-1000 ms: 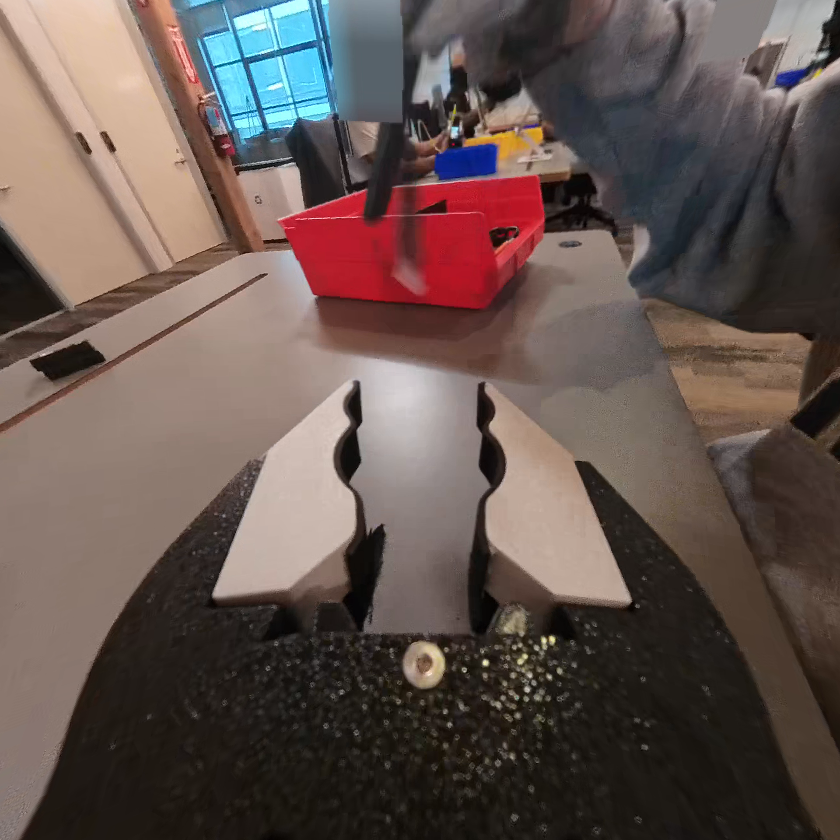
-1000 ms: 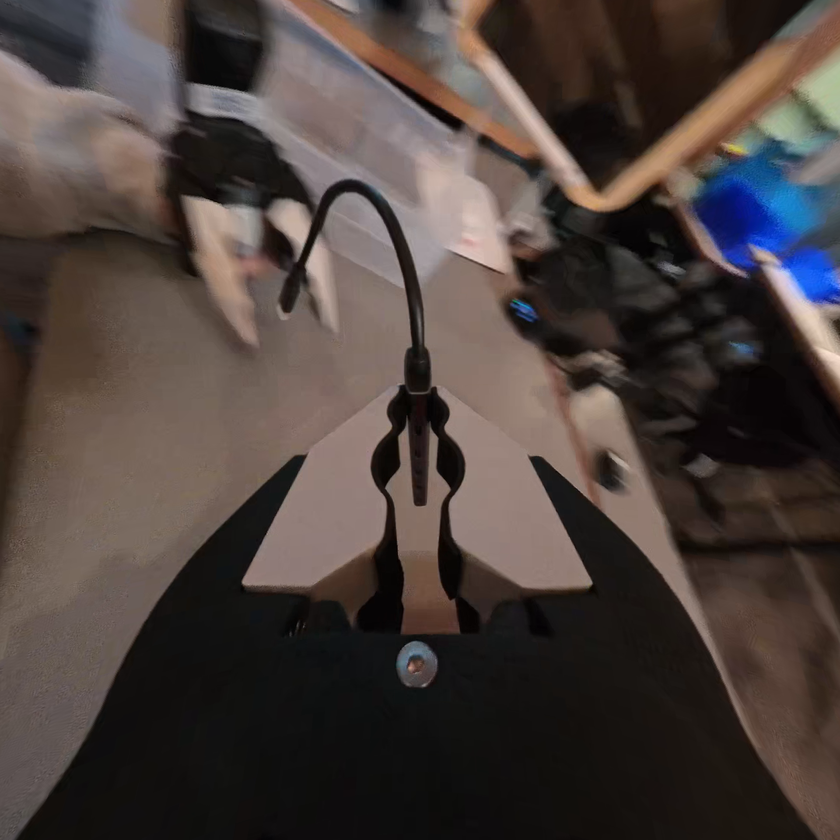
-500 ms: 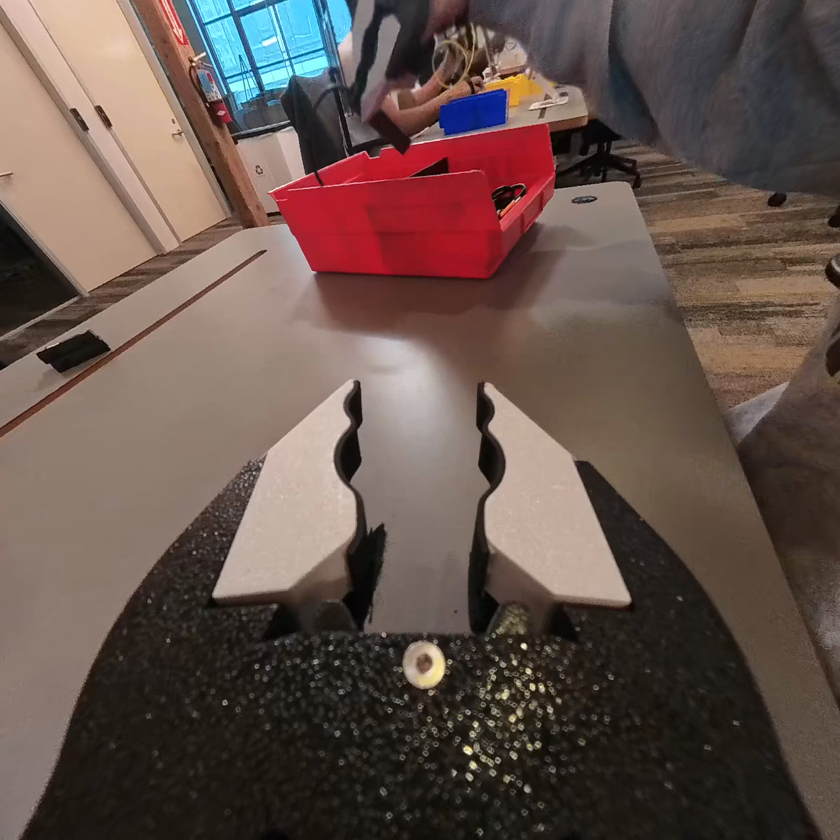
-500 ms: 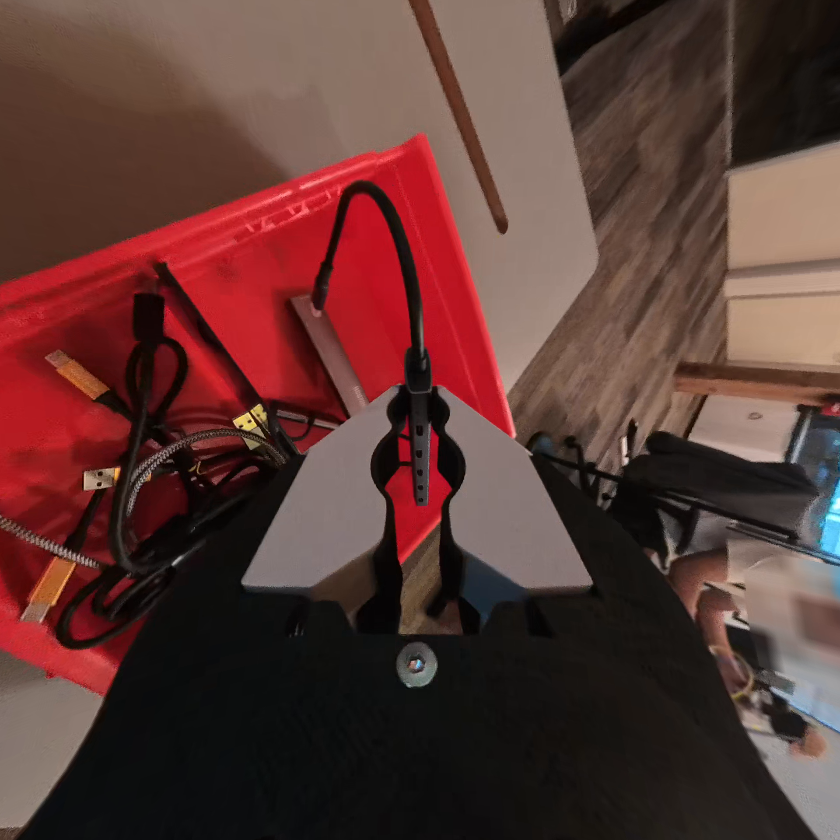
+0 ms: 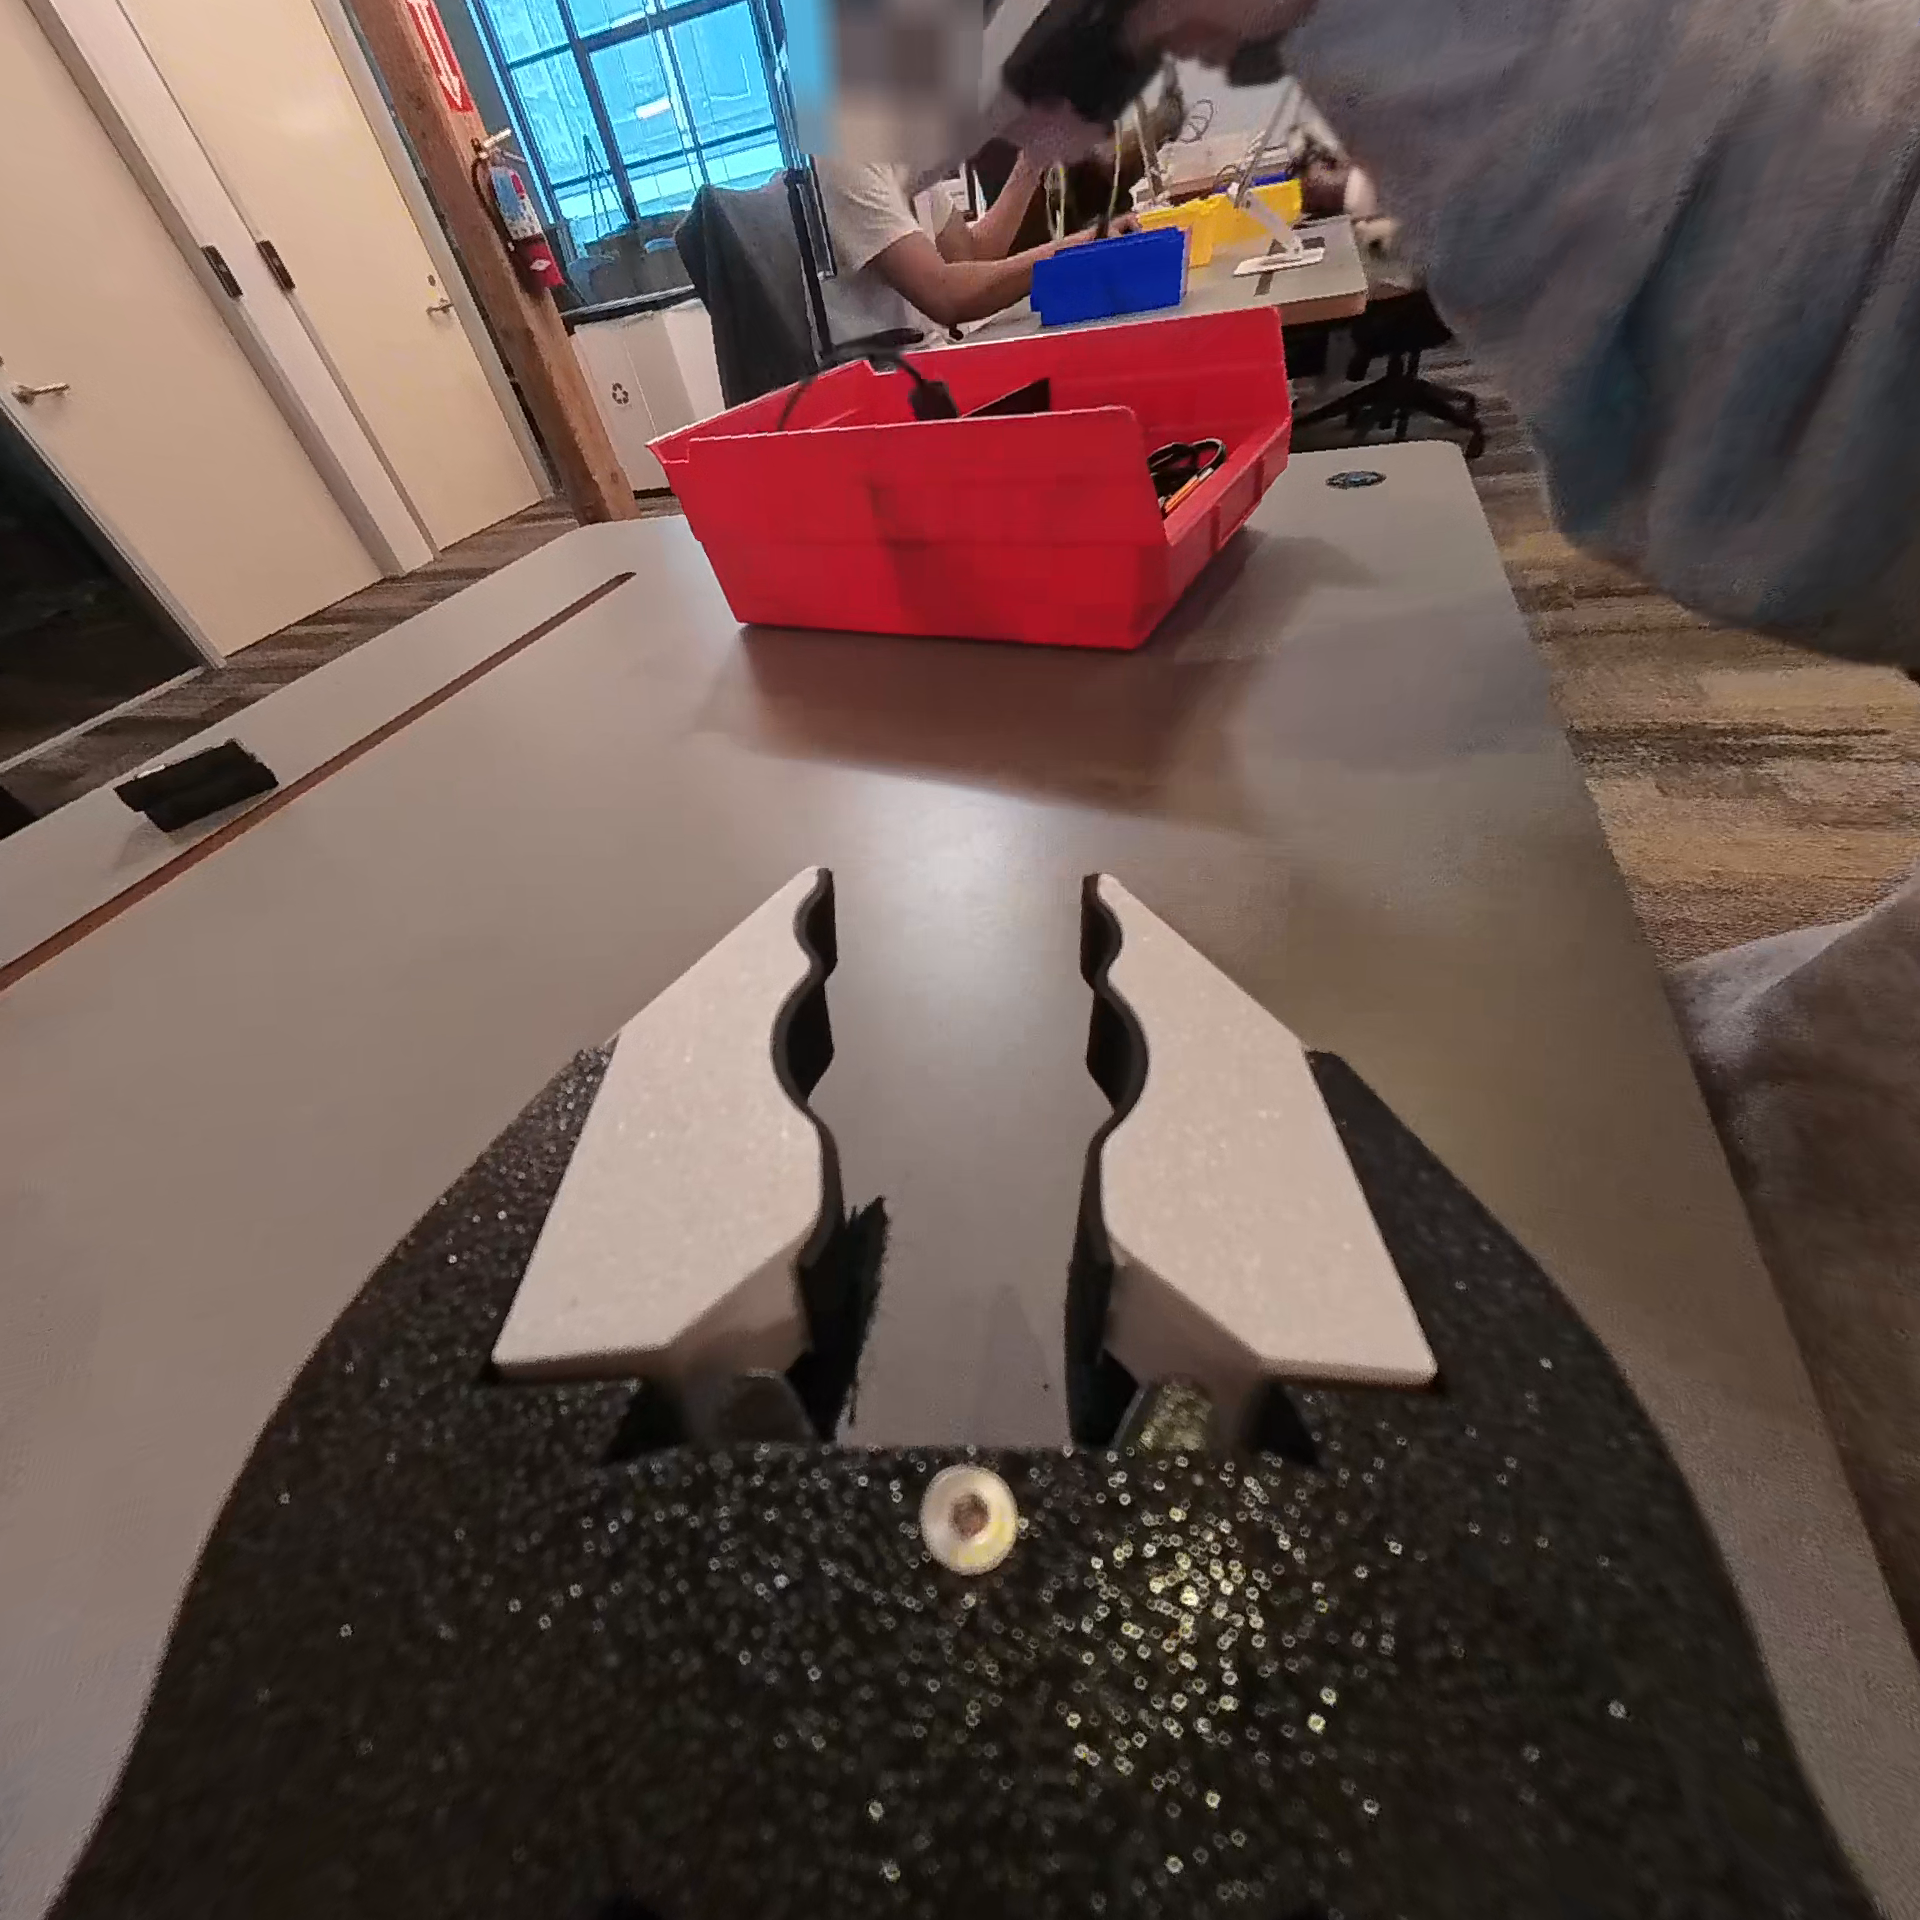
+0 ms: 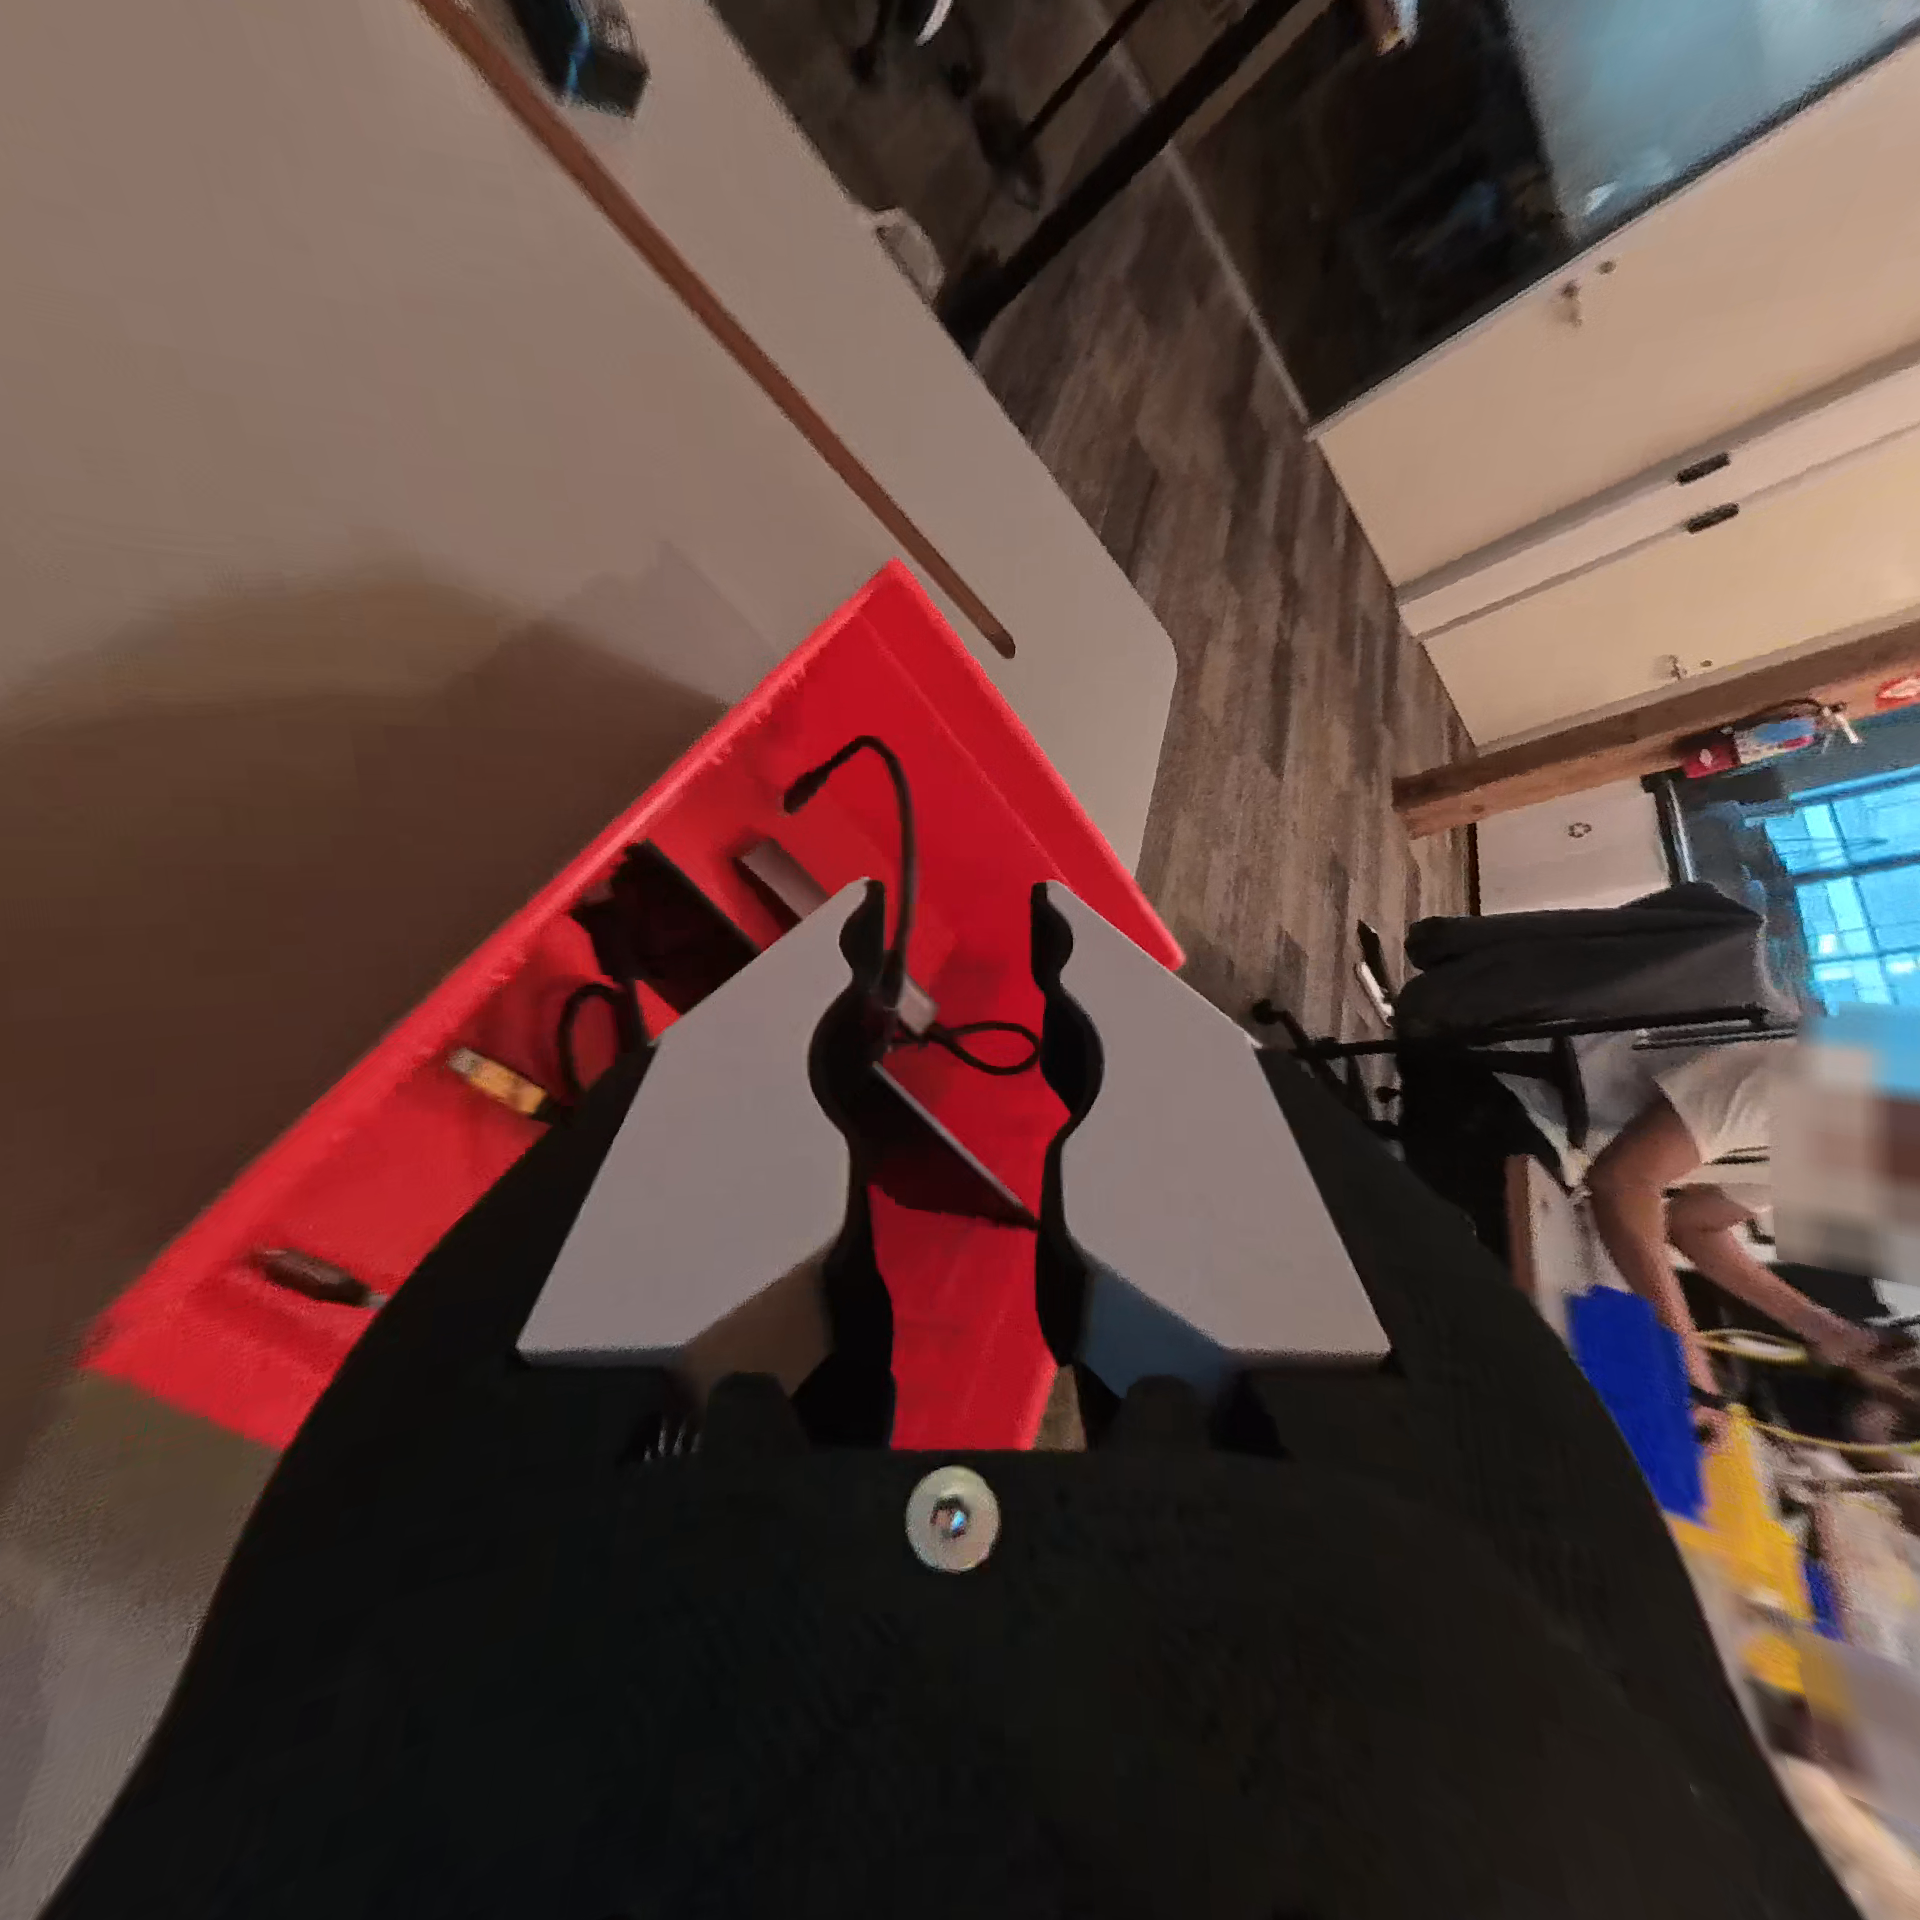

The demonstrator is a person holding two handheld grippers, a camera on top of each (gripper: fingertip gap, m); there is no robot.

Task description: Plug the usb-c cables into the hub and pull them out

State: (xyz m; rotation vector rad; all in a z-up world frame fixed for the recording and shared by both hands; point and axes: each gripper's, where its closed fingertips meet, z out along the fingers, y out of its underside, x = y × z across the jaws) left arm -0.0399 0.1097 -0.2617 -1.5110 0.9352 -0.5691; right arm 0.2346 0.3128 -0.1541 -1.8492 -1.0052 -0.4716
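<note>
1. We saw a grey table [image 5: 436,935] with a thin brown seam running along it.
2. A red bin [image 5: 935,520] stood on its far end.
3. A small black block [image 5: 195,784], perhaps foam, lay beyond the seam.

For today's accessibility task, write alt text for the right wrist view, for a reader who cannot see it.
The open right gripper hangs above a red bin on a grey table. Beneath its fingers lie a slim grey hub with a short black cable, other cables beside it.
</note>
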